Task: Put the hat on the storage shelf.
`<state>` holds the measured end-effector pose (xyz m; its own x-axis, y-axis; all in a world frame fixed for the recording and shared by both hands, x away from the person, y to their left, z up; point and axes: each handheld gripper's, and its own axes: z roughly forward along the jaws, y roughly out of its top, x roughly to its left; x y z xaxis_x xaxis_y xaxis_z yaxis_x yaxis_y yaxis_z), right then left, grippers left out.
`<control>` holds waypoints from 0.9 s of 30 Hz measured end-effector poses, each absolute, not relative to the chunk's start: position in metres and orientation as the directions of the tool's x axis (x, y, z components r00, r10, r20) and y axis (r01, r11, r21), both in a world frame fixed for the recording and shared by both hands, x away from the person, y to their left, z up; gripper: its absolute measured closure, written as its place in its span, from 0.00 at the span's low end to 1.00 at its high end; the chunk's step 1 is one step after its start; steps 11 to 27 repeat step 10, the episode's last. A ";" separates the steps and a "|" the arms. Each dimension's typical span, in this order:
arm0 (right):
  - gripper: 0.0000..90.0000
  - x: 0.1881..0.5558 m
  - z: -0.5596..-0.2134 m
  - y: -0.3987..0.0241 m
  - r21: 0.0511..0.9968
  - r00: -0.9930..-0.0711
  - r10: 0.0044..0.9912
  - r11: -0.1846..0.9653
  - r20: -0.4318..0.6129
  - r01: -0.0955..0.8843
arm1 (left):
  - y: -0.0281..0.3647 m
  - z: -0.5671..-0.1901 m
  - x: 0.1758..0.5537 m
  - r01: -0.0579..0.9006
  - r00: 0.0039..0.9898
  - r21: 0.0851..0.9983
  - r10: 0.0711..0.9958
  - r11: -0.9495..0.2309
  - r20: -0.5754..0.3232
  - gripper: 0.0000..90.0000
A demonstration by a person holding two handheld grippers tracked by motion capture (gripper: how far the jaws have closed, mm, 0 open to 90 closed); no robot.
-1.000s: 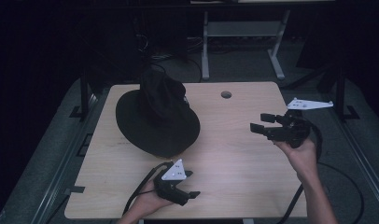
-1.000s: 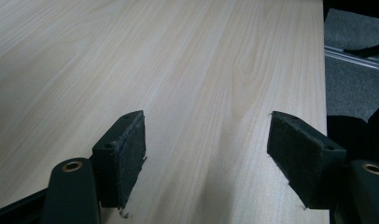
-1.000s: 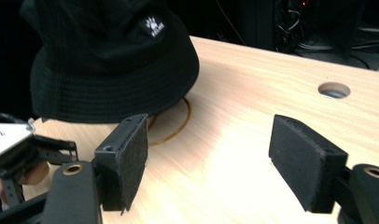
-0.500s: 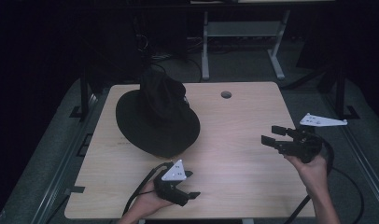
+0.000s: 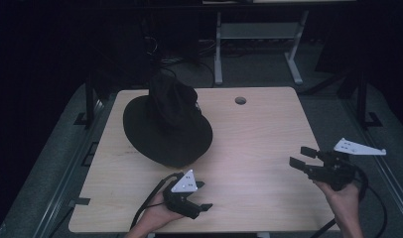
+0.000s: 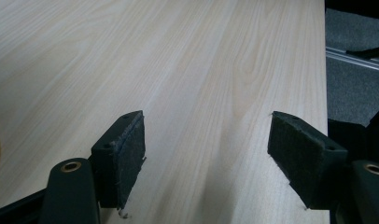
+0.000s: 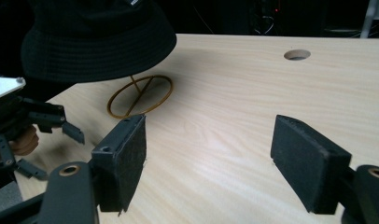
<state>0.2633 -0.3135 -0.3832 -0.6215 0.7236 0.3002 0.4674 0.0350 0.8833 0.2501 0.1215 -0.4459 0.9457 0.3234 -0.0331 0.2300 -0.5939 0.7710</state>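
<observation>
Right gripper (image 5: 301,157) open, beside hat (image 5: 167,124)

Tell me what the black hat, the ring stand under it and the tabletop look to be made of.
Black hat: soft matte fabric, probably cotton; rows of stitching circle the brim.
Ring stand: thin, brassy-looking wire, likely metal, with a slight sheen.
Tabletop: pale wood-grain surface, smooth and satin; laminate or veneer, hard to tell.

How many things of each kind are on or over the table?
hat: 1
stand: 1
left gripper: 1
right gripper: 1
Total: 4
</observation>
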 end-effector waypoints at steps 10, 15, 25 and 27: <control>0.27 0.225 -0.411 -0.326 0.890 -0.592 0.739 -0.022 0.322 0.456 | 0.121 -0.448 0.249 0.229 0.946 0.765 0.322 -0.602 -0.029 0.30; 0.27 0.225 -0.411 -0.326 0.890 -0.592 0.739 -0.022 0.322 0.456 | 0.121 -0.448 0.249 0.229 0.946 0.765 0.322 -0.602 -0.029 0.30; 0.27 0.225 -0.411 -0.326 0.890 -0.592 0.739 -0.022 0.322 0.456 | 0.121 -0.448 0.249 0.229 0.946 0.765 0.322 -0.602 -0.029 0.30; 0.27 0.225 -0.411 -0.326 0.890 -0.592 0.739 -0.022 0.322 0.456 | 0.121 -0.448 0.249 0.229 0.946 0.765 0.322 -0.602 -0.029 0.30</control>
